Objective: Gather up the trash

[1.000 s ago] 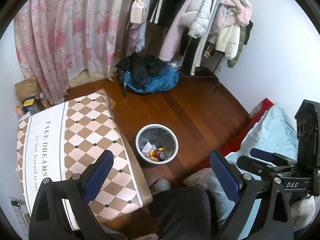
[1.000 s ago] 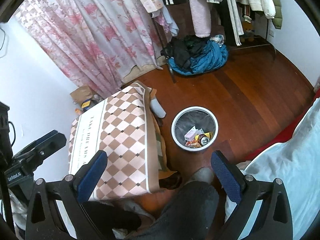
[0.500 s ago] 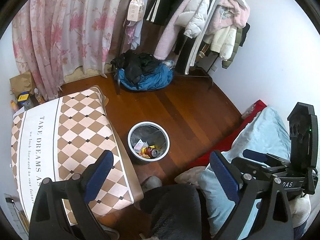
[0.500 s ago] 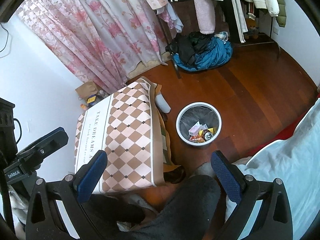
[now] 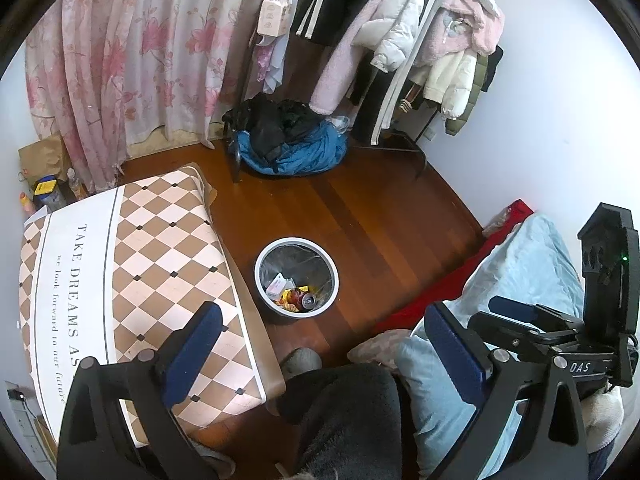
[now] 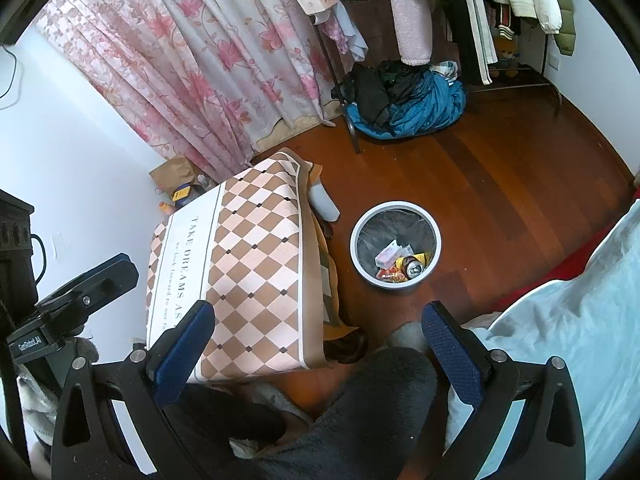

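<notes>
A round white trash bin (image 5: 297,312) with a grey liner stands on the wooden floor; it also shows in the right wrist view (image 6: 396,282). Inside lie a drink can (image 5: 309,300), a pink-white packet (image 6: 387,255) and colourful wrappers. My left gripper (image 5: 324,344) is open and empty, held high above the floor, nearer than the bin. My right gripper (image 6: 320,336) is open and empty too, also high above. The right gripper's body shows at the right of the left wrist view (image 5: 560,344).
A low table with a checked cloth (image 5: 132,264) stands left of the bin. A pile of dark and blue clothes (image 5: 288,144) lies under a clothes rack (image 5: 400,40). A bed with light blue bedding (image 6: 560,320) is at right. Flowered curtains (image 6: 180,60) hang behind.
Both grippers have drifted slightly, so the bin sits a little further left and lower in the left view. Both stay open and empty.
</notes>
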